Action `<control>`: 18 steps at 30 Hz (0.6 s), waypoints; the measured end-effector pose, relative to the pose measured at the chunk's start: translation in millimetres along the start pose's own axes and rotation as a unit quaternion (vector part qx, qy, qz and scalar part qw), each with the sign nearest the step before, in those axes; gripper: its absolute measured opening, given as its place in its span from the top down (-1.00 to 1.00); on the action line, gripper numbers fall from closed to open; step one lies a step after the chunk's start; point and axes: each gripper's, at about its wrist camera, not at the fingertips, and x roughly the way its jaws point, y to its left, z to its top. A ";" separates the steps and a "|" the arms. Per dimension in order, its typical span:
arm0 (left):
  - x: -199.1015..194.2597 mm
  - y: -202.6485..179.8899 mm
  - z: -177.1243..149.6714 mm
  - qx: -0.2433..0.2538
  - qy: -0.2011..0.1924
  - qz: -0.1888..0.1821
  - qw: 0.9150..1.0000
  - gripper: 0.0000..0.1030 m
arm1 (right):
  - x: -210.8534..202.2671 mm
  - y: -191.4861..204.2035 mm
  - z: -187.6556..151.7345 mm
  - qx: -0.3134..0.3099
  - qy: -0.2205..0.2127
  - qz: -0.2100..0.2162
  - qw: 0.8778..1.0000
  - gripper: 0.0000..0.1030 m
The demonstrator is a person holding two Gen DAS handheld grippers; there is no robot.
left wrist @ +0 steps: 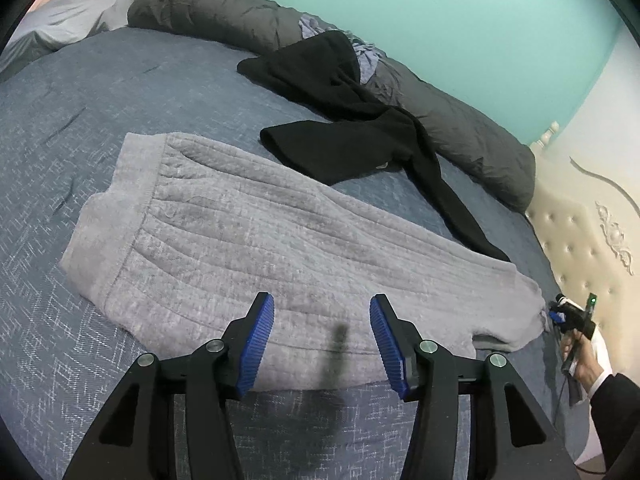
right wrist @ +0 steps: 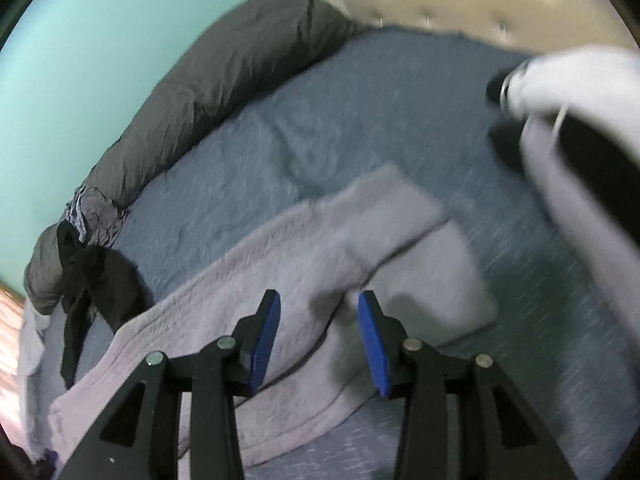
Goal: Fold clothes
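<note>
The left gripper (left wrist: 322,344) hangs at the bottom centre of its frame with its blue pads apart and nothing between them, released over the near long edge of the grey knitted trousers (left wrist: 248,248). These lie flat across the middle of the frame on the blue bedspread (left wrist: 48,128), waistband to the left and cuffs to the lower right, and they appear already doubled leg over leg lengthwise. In the right wrist view the right gripper (right wrist: 318,332) also stands released, pads parted above the cloth near the cuff end, where one corner (right wrist: 396,196) lies turned back; motion blur makes it hard to say whether that is a deliberate fold. So I judge the first fold done and the crosswise folds, cuff toward waistband, not yet made. Beyond the trousers, toward the upper centre of the left view, a black garment (left wrist: 344,120) sprawls crumpled and unfolded against the rolled dark grey duvet (left wrist: 224,16), so most of the work is left.
</note>
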 end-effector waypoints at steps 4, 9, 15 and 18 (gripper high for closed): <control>-3.2 5.4 3.8 -0.003 -0.006 0.006 1.000 -0.10 | 14.1 -1.8 -6.2 0.020 0.012 0.004 1.000 0.20; 0.5 9.4 1.3 -0.002 -0.002 0.013 1.000 -0.11 | 24.5 8.4 -8.6 0.008 0.006 0.018 1.000 0.25; 7.7 12.6 -4.1 -0.009 0.004 0.012 1.000 -0.12 | 17.2 22.6 -9.3 -0.031 -0.011 0.005 0.999 0.81; 9.3 10.7 -5.4 -0.006 0.006 0.010 1.000 -0.12 | 1.4 23.6 -6.7 -0.035 -0.030 -0.003 0.999 0.89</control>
